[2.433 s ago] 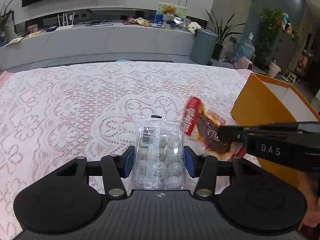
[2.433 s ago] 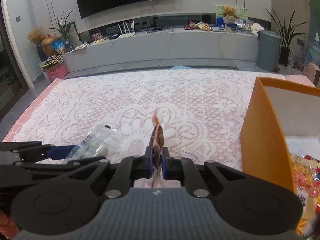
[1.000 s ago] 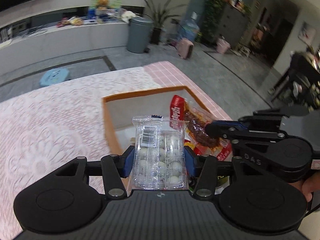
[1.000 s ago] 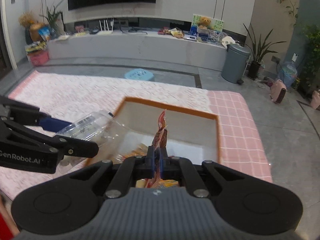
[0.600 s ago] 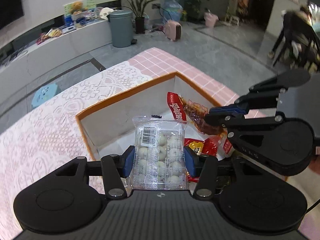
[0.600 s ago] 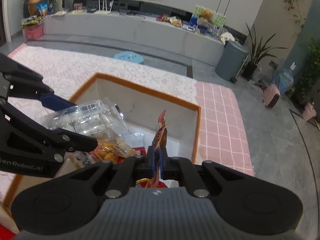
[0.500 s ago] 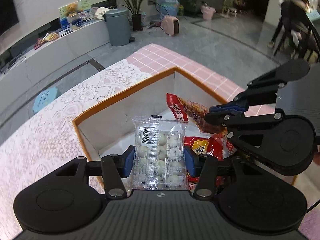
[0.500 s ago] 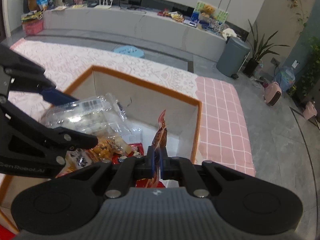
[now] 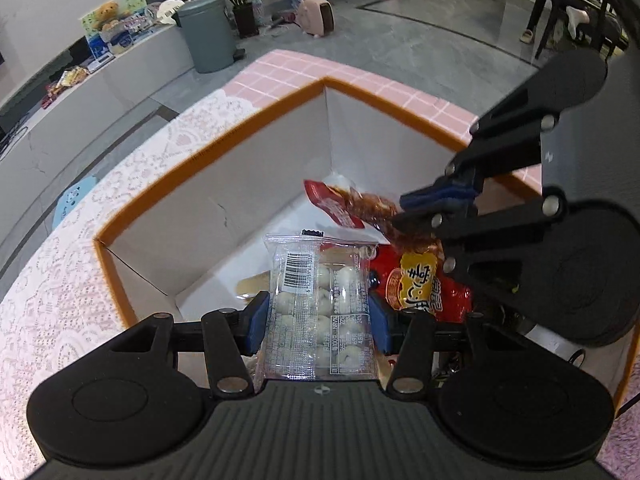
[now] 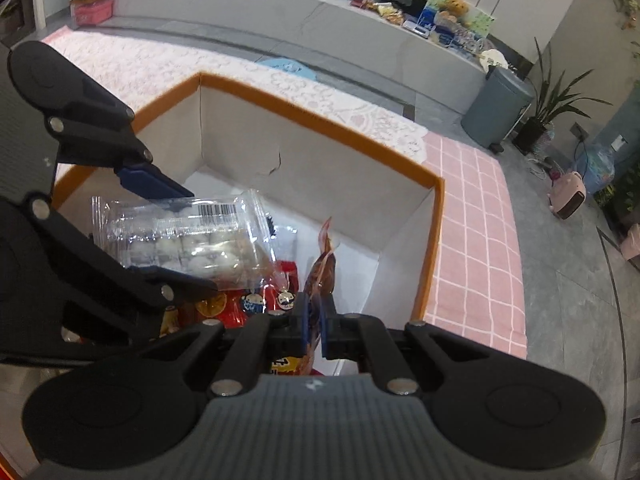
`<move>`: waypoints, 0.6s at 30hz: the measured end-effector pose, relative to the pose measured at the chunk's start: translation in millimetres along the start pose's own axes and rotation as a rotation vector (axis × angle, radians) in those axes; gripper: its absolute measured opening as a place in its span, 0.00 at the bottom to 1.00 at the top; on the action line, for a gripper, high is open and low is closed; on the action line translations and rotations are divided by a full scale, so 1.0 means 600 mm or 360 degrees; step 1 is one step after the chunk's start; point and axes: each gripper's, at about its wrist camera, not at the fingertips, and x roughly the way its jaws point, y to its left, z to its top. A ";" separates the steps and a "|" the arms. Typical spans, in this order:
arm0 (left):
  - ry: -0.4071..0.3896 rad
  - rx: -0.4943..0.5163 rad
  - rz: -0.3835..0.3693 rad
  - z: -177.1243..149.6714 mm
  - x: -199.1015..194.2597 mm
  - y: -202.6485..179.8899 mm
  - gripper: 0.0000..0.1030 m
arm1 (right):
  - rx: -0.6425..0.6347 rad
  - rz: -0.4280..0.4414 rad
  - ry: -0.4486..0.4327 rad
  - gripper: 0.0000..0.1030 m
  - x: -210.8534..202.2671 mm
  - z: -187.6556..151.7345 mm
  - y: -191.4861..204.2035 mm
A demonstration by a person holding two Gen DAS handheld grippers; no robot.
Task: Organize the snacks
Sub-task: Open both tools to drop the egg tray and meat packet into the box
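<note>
Both grippers have dropped from above the lace cloth to inside the mouth of the orange box (image 9: pixel 208 148), each bringing its packet along. Left gripper (image 9: pixel 318 320): its blue jaws are closed on the two sides of a clear packet of pale round sweets (image 9: pixel 320 304), barcode uppermost, which hangs over the box's white floor. Right gripper (image 10: pixel 314 326): its jaws are pinched tight on a thin reddish-brown snack packet (image 10: pixel 322 268), held edge-on just beside the clear one and a little deeper toward the far corner. Below both sets of jaws, on the box floor, lie more wrappers; a red packet with a yellow label (image 9: pixel 416 284) is the plainest, and the rest are too hidden to count.

So two packets are held, one in each gripper, above one box. Its rim is orange, its inner walls grey-white.

Beyond the jaws the box stands on a table spread with a white lace cloth (image 9: pixel 60 320) over a pink checked cover (image 10: pixel 476 248). Past the table is a grey tiled floor, one grey bin (image 10: pixel 498 108), a potted plant (image 10: pixel 560 100) beside it, and a long low shelf (image 10: pixel 280 16) strewn with small things.
</note>
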 end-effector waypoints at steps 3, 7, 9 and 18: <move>0.0011 0.0006 -0.0001 -0.005 0.005 -0.003 0.61 | -0.0001 0.0032 0.0021 0.03 0.003 0.005 -0.003; 0.0006 0.0026 0.0006 -0.011 -0.001 -0.007 0.67 | 0.0011 0.0048 0.0036 0.04 0.003 0.009 -0.004; 0.0004 0.0036 0.0006 -0.013 -0.006 -0.009 0.71 | 0.0024 0.0060 0.0039 0.07 0.000 0.010 -0.004; -0.0022 0.0123 0.0046 -0.021 -0.042 -0.028 0.75 | -0.0034 0.0054 0.0083 0.48 -0.029 0.016 0.006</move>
